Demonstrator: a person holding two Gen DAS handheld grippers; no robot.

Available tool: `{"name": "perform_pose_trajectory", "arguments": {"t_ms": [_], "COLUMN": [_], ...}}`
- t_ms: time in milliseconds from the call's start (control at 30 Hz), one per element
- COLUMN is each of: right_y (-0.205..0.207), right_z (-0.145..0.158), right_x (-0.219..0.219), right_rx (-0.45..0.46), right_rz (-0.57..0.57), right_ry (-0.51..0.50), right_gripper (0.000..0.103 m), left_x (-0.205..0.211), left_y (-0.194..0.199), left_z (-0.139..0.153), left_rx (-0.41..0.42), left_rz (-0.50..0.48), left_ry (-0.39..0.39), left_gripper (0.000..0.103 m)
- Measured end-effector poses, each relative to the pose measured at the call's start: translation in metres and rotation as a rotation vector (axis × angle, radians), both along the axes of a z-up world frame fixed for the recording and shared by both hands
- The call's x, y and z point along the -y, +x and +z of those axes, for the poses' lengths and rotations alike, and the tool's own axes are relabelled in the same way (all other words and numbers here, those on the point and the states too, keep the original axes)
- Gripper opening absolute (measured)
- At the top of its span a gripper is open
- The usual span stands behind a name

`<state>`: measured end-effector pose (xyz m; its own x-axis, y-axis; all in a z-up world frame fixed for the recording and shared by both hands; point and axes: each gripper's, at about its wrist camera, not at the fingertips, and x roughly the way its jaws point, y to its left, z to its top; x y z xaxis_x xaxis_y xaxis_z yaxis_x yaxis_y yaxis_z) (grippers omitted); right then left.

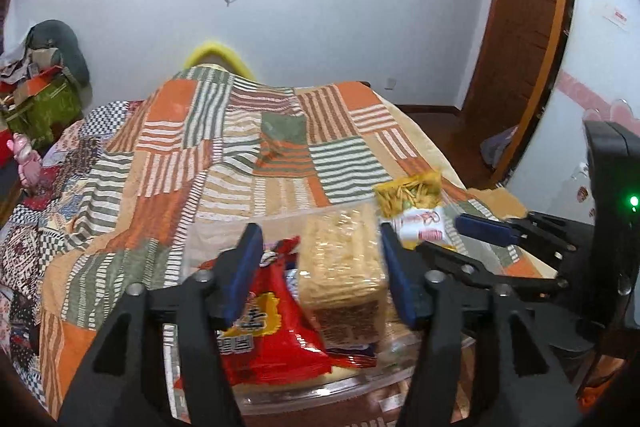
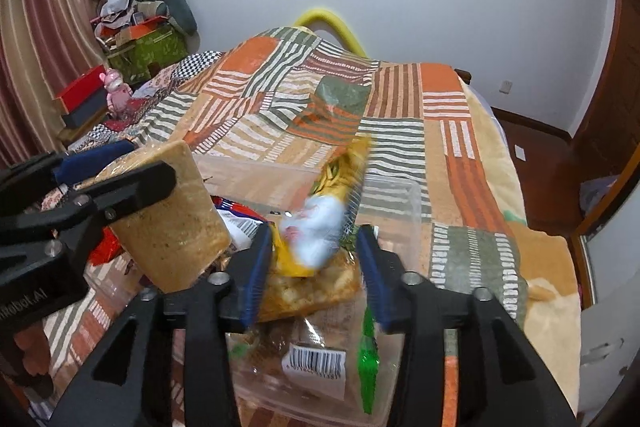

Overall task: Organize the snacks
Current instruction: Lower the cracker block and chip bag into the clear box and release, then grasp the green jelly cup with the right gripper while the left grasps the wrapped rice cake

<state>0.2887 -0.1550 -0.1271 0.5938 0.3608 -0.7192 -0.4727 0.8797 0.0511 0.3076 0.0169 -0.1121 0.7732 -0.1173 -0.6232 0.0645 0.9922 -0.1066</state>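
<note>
Both claws tilt steeply downward over a clear plastic bin (image 2: pixel 408 195) that sits on a patchwork quilt (image 1: pixel 240 147) covering the bed.

Left gripper (image 1: pixel 320 267) has its blue pads (image 1: pixel 244 267) standing apart, one on each side of a cracker pack (image 1: pixel 344 267). That pack is blurred and upright between them; a gap shows at the left pad, and at the right pad the pack's edge comes very near, so the grip looks let go. From the right wrist view the same cracker pack appears as a tan block just behind the left claw's black finger (image 2: pixel 132 187). Below it, inside the bin, lies a red snack bag (image 1: pixel 272 331), partly under the left pad.

Right gripper (image 2: pixel 316 267) also has its pads parted, with a yellow and white snack bag (image 2: pixel 320 227) between them. The bag is smeared by motion blur and leans up and away toward the bin's far wall; whether either pad touches it cannot be told. Under it in the bin rest an orange-brown snack pack (image 2: pixel 312 291) and a clear wrapper with a barcode label (image 2: pixel 314 361), beside a green strip of packaging (image 2: pixel 368 359).

In the left wrist view, the right claw reaches in from the right edge, close beside the left one
</note>
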Motion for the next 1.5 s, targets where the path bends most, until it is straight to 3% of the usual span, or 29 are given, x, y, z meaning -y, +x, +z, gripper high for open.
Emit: {"name": "perform_pose_trajectory", "arguments": {"t_ms": [200,700,1067,1500], "right_y": [-0.011,-0.083,-0.137,-0.122], "right_z": [0.009,0.031,-0.008,-0.048], "right_x": [0.013,0.020,-0.012,-0.058], "right_rx": [0.010,0.056,-0.090,-0.203], "right_rz": [-0.002,0.041,0.149,0.190], "right_ry": [0.023,0.045,0.036,0.008], "right_gripper": [0.054,0.068,0.069,0.069], "left_x": [-0.008,-0.025,-0.042,-0.063], "left_y": [-0.014,-0.094,-0.155,-0.173], "left_z": [0.013,0.022,-0.018,-0.060], "left_rx": [0.020,0.023,-0.082,-0.176], "left_rz": [0.006,0.017,0.014,0.058], "left_ry": [-0.015,0.066,0.084,0.034], "left_gripper": [0.062,0.069,0.071,0.072]}}
